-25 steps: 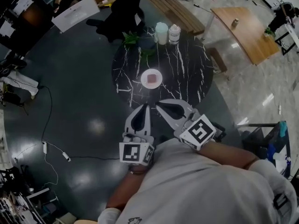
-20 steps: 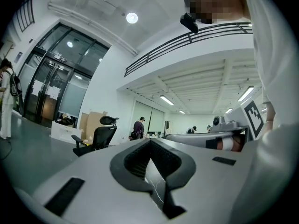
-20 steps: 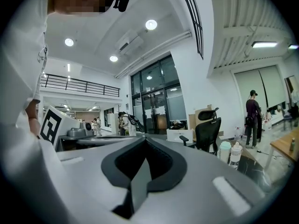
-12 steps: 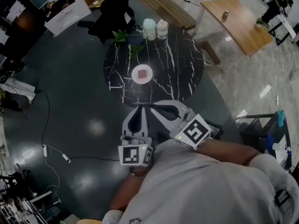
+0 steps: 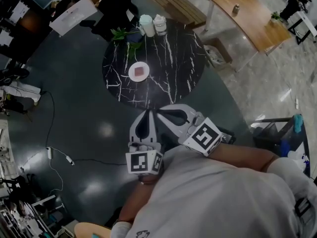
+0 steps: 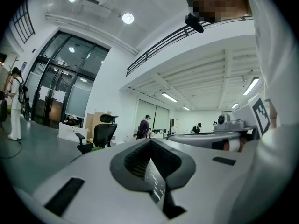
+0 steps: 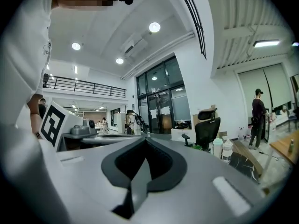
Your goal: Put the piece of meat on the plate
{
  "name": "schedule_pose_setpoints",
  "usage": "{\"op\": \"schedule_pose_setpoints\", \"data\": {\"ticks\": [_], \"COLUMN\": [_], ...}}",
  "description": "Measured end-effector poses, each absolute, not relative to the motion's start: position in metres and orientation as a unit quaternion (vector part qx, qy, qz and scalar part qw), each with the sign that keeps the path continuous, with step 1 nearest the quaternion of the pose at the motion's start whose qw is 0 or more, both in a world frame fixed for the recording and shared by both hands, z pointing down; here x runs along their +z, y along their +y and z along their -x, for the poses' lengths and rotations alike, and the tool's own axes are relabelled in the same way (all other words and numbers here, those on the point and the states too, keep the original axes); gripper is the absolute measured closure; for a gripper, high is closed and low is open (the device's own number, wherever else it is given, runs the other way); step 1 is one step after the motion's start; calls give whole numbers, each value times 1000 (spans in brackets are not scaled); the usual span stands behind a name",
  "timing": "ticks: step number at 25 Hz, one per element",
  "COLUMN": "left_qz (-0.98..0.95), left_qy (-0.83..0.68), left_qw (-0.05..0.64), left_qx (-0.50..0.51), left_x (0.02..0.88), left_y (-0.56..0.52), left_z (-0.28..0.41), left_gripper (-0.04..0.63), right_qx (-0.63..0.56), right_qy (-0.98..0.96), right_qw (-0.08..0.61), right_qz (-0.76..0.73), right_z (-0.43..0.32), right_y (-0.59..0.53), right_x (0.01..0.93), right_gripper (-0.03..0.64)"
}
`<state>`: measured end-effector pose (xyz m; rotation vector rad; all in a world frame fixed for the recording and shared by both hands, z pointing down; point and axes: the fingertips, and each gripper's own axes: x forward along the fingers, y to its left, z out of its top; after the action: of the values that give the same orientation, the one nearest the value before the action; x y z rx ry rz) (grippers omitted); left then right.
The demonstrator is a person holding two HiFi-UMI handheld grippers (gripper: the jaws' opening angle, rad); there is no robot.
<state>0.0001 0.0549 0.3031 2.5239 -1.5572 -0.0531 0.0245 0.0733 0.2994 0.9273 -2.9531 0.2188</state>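
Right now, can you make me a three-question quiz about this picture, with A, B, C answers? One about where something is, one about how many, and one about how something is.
1. Where is the piece of meat?
A. on the plate
B. on the floor
C. in a tool

2. How many pale jars stand at the far edge of the table?
A. one
B. two
C. four

3. How are the jaws of the right tool?
A. wide apart
B. shut, with nothing in them
C. clamped on the meat

Answers:
1 A: the head view shows the meat lying on the white plate.
2 B: two jars stand side by side.
3 B: the right gripper view shows the jaws meeting, with nothing between them.
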Motion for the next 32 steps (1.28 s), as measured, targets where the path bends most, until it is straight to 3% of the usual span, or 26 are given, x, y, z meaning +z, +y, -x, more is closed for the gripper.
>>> {"op": "schedule_pose_setpoints", "data": {"ticks": [15, 32], "left_qz": [-836, -854], "left_qy": [-544, -515], "left_qw": [76, 75], "left_qx": [-11, 1], "left_x": [294, 292], "left_y": [140, 221], "left_z": [-44, 35], "left_gripper": [589, 589], "right_qx": [70, 73], "right_qy": [-959, -949], "right_qw": [20, 15], "right_qz": [-274, -307], "right_z": [-70, 8], "right_y": [154, 235], "right_x": [296, 291], "right_gripper": [615, 617]}}
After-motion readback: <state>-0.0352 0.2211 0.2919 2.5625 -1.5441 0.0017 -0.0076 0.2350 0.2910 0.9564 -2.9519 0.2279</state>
